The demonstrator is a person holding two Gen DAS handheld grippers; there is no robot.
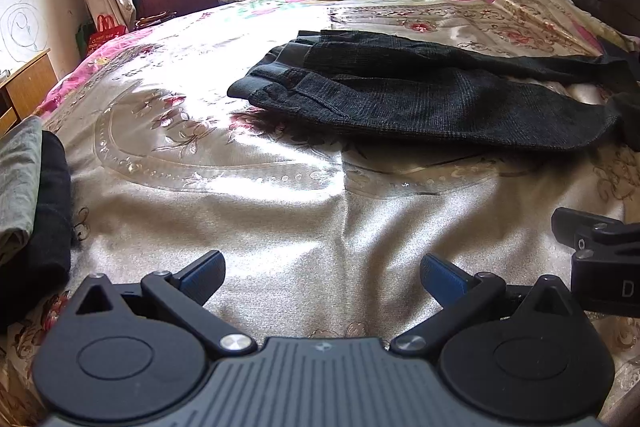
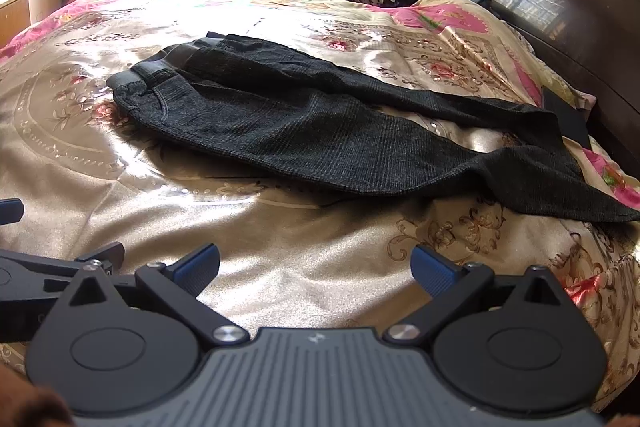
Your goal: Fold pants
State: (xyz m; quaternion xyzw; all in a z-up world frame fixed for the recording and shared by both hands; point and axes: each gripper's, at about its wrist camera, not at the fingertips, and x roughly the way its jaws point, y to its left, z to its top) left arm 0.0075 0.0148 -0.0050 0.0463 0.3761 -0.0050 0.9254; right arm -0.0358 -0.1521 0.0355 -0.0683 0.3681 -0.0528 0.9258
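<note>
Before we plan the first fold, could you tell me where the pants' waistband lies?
The dark grey ribbed waistband lies left of centre in the right wrist view, on the floral satin bedspread, well beyond both open grippers.

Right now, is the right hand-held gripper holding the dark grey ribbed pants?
No, the right hand-held gripper is open above bare bedspread, while the dark grey ribbed pants lie untouched farther away.
</note>
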